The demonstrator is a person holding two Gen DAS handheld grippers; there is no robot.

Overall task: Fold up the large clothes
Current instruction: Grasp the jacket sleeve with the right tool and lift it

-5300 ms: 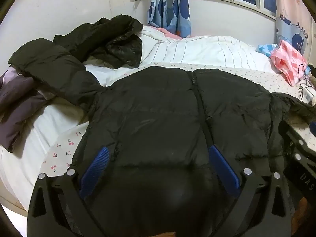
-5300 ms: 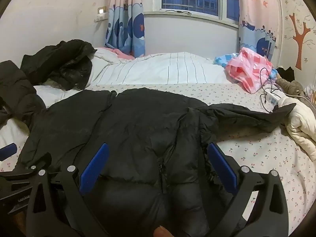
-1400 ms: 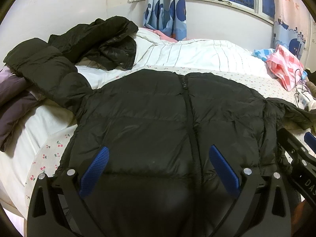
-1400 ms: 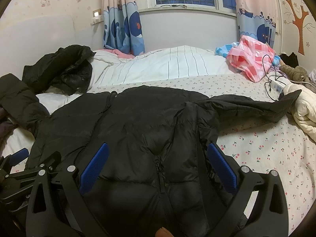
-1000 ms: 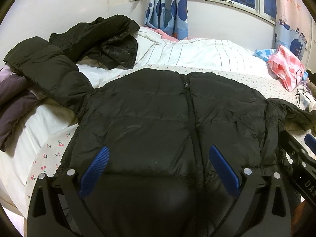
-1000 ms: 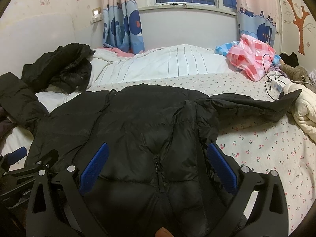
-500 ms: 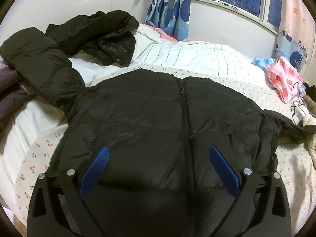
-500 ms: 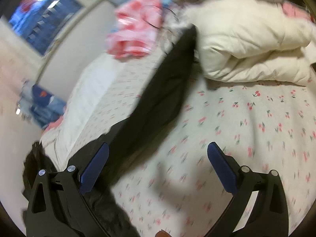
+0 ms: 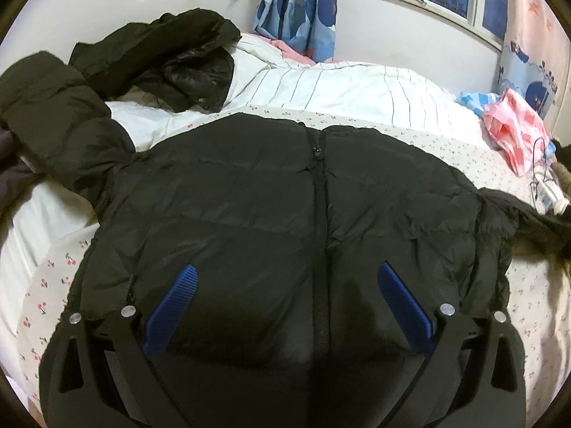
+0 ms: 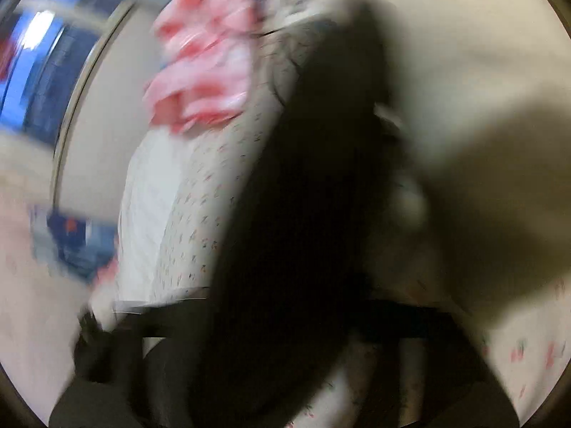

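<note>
A large black puffer jacket [image 9: 271, 207] lies spread front-up on the bed, zipper closed down its middle. Its left sleeve runs up toward the far left and its right sleeve [image 9: 535, 217] stretches out to the right. My left gripper [image 9: 285, 303] is open and empty, hovering over the jacket's lower hem. The right wrist view is heavily blurred: a dark band, the jacket's right sleeve [image 10: 303, 196], fills its middle. My right gripper's frame shows only as a dark smear at the bottom, and its fingers cannot be made out.
Another black jacket [image 9: 171, 60] is heaped at the back left on a white striped duvet [image 9: 357, 89]. A pink checked cloth [image 9: 517, 135] and a cable lie at the right. A cream quilt [image 10: 481, 71] lies beside the sleeve. The cherry-print sheet [image 9: 46, 285] ends at the left.
My right gripper has swung fast to the right, away from the jacket's body and close to the right sleeve; its view is now blurred. My left gripper has risen slightly over the hem.
</note>
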